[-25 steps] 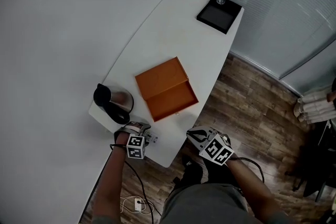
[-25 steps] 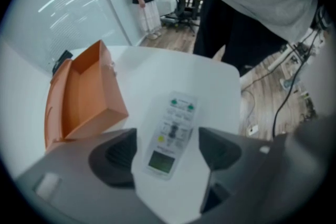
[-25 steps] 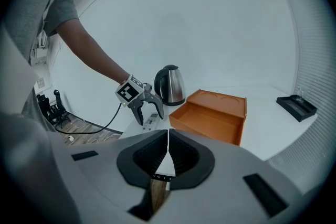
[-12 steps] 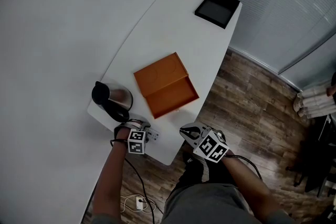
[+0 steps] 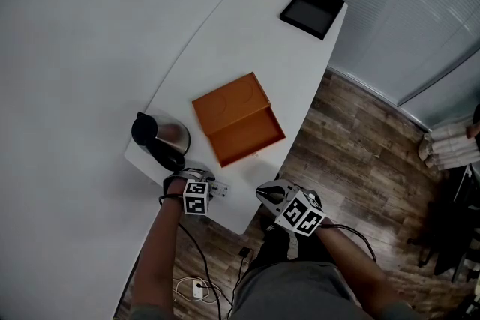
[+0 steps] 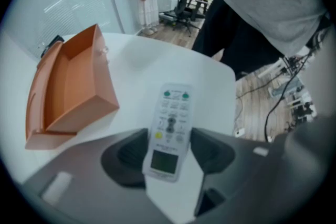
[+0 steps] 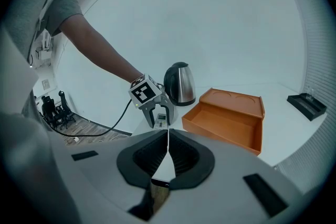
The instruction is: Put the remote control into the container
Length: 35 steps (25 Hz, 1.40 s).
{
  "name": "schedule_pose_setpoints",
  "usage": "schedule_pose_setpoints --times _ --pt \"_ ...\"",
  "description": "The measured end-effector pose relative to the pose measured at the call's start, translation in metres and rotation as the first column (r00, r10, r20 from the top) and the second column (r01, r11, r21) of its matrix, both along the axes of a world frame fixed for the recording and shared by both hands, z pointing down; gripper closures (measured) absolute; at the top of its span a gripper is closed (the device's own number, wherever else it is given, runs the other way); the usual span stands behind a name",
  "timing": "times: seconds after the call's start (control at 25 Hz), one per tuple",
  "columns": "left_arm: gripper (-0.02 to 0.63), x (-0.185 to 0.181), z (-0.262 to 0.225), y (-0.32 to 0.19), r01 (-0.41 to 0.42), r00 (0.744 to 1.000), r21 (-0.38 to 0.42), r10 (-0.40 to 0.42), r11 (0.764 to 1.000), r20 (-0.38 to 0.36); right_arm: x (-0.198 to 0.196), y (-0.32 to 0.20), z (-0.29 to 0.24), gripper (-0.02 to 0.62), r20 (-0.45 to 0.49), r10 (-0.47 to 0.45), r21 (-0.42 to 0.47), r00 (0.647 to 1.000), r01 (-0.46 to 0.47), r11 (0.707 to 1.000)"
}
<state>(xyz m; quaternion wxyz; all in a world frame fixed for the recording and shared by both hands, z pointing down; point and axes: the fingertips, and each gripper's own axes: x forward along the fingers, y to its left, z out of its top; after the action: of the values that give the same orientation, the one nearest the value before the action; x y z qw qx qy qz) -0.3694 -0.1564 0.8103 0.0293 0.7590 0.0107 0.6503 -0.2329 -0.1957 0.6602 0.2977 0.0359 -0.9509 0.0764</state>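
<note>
Right gripper (image 5: 270,194) hangs off the near edge of the table (image 5: 247,34), claw pressed together on nothing. To its left, the left gripper (image 6: 168,150) points down over the remote control (image 6: 170,126). Its jaws have just been closing and now pinch the remote's long sides, though it lies flat, not yet lifted. Farther on, the orange container (image 5: 240,127) sits open and empty, so I judge the lift, carry and drop are left to do
</note>
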Motion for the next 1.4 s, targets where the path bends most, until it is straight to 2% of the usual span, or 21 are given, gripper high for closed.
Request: schedule_pose_setpoints --times 0.12,0.36,0.72,1.04,1.24,1.4 --pt "0.374 0.003 -0.001 -0.001 0.035 0.999 -0.001 -0.035 0.999 -0.004 0.001 0.0 -0.001 0.578 -0.001 -0.001 0.001 1.0 0.001 1.0" --pt "0.382 0.01 -0.004 -0.003 0.173 0.983 -0.005 -0.173 0.985 -0.055 0.005 0.002 0.0 0.578 -0.009 -0.007 0.002 1.0 0.007 1.0" --pt "0.383 0.012 -0.013 0.0 0.265 0.962 0.021 -0.262 0.964 -0.08 0.008 0.004 0.002 0.578 -0.016 -0.029 0.005 0.999 0.029 1.0" --pt "0.383 0.029 -0.055 0.003 0.353 0.926 0.037 -0.343 0.935 -0.156 0.009 0.008 -0.001 0.578 -0.02 -0.069 0.008 0.997 0.069 0.998" --pt "0.383 0.032 -0.08 0.006 0.375 0.918 0.059 -0.362 0.925 -0.163 0.007 0.01 -0.001 0.578 -0.028 -0.09 0.016 0.995 0.091 0.996" --pt "0.383 0.037 -0.106 -0.001 0.412 0.902 0.1 -0.39 0.905 -0.185 0.001 0.009 -0.01 0.578 -0.016 -0.109 0.039 0.994 0.11 0.993"
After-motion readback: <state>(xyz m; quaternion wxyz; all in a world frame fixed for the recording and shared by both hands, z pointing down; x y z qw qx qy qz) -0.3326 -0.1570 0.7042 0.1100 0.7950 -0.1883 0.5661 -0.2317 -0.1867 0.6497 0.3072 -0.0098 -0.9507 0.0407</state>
